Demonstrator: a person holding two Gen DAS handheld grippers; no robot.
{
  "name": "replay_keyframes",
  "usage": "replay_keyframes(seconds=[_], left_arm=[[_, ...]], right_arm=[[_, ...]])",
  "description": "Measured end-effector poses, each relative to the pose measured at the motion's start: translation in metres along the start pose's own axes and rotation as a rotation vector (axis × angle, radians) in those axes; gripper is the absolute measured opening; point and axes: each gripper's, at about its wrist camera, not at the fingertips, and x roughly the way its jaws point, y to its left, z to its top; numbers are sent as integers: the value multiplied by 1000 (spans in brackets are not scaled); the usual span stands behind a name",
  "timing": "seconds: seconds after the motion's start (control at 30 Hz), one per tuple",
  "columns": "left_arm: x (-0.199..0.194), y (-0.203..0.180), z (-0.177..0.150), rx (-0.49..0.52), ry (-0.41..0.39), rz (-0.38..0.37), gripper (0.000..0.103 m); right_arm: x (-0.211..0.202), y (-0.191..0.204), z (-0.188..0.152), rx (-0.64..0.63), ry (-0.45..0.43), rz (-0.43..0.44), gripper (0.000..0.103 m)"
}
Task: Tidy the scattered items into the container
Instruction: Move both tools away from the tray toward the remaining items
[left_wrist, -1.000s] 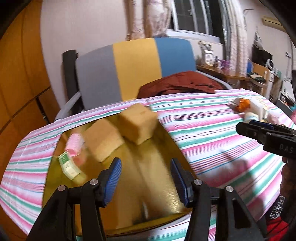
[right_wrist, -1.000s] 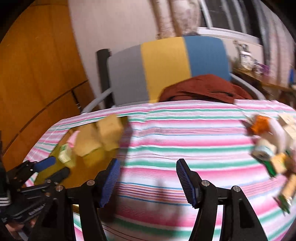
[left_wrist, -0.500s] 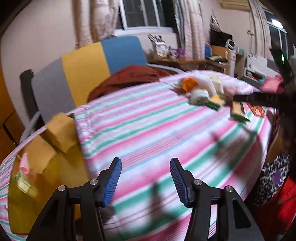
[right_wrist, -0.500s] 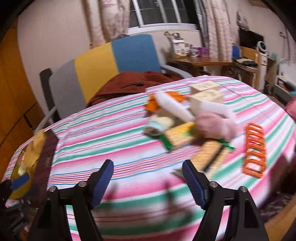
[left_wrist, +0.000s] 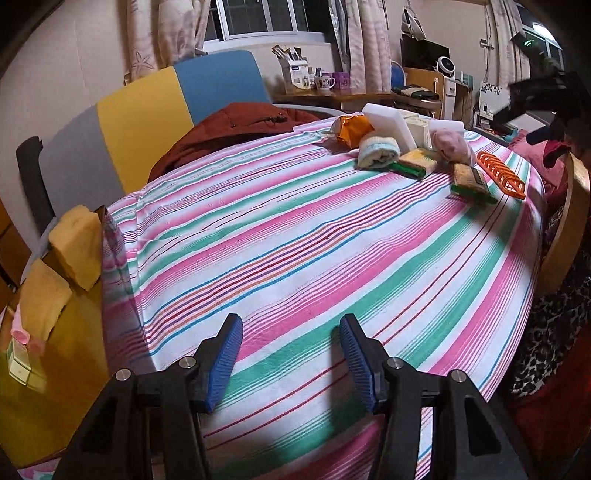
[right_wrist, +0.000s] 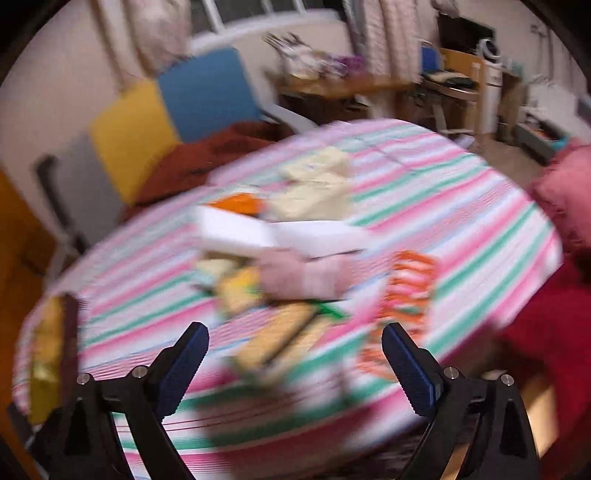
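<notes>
L gripper (left_wrist: 291, 360): jaws apart, empty.
R gripper (right_wrist: 295, 363): jaws wide, empty, frame blurred.
Risk: fast approach could scatter pile (left_wrist: 413, 147), upper right.

No readable text anywhere. White box (left_wrist: 297, 72) on the far desk, well beyond the left gripper (left_wrist: 291, 360), possibly carries print, too small to read.
</notes>
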Motion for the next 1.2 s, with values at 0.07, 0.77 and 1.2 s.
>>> replay_keyframes(seconds=[0.07, 0.77, 1.2], left_arm=[[1, 1, -1, -4, -2, -11, 56], [7, 13, -7, -94, -40, -42, 70], [7, 9, -1, -83, -23, -27, 65]], right_arm=[[13, -13, 12, 8, 69, -84, 96], [116, -73, 48, 159, 432, -216, 69], [108, -68, 45, 77, 464, -209, 58]])
